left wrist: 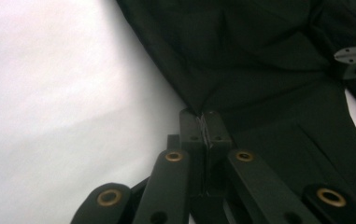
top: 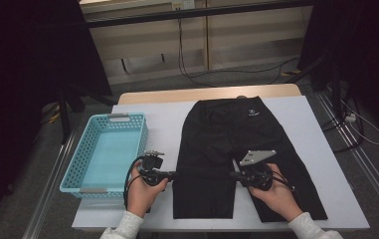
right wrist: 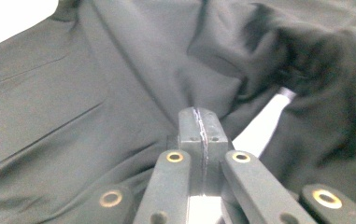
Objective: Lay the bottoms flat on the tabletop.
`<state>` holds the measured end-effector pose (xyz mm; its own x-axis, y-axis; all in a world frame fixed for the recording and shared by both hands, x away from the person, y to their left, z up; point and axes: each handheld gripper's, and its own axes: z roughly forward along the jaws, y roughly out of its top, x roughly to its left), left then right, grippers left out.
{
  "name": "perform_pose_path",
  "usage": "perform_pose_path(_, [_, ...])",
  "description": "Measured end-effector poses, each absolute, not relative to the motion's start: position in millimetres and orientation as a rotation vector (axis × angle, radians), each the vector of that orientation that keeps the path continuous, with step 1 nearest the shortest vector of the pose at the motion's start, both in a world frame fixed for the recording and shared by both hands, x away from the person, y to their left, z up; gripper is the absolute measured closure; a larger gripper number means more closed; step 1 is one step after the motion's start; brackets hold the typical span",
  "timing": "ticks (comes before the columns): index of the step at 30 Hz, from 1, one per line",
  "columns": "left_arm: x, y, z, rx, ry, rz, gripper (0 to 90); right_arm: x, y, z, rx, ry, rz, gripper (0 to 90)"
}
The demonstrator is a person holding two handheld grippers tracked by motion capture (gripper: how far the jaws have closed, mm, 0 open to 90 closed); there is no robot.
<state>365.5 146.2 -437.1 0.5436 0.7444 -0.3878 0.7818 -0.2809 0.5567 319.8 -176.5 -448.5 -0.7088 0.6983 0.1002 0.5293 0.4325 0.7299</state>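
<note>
Shorts (top: 227, 149) lie flat right of the basket (top: 108, 152), one leg pinched at both edges by the left gripper (top: 173, 175) and right gripper (top: 233, 175), both clamped shut on fabric. Looks like the grab before a fold, so next probably means lifting both together.

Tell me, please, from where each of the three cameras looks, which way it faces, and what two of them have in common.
High view: above the person's side, facing forward and down on the table, black shorts and blue basket; both hands and sleeves show.
Left gripper view: rides the left gripper, looking along its jaws, shut on the shorts' outer edge.
Right gripper view: rides the right gripper, jaws shut on fabric at the inner leg.
Shared: both gripper views show the same shorts on the white table.
</note>
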Motion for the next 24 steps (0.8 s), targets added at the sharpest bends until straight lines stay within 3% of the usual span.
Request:
perform_pose_path(13, [364, 144, -439, 2.099, 1.220, -0.080, 89.2, 317, -180, -454, 1.071, 2.511, 1.126, 90.0])
perform_pose_path(24, [365, 149, -439, 2.106, 1.251, -0.034, 89.0, 307, -160, -447, 0.948, 2.499, 1.171, 65.2])
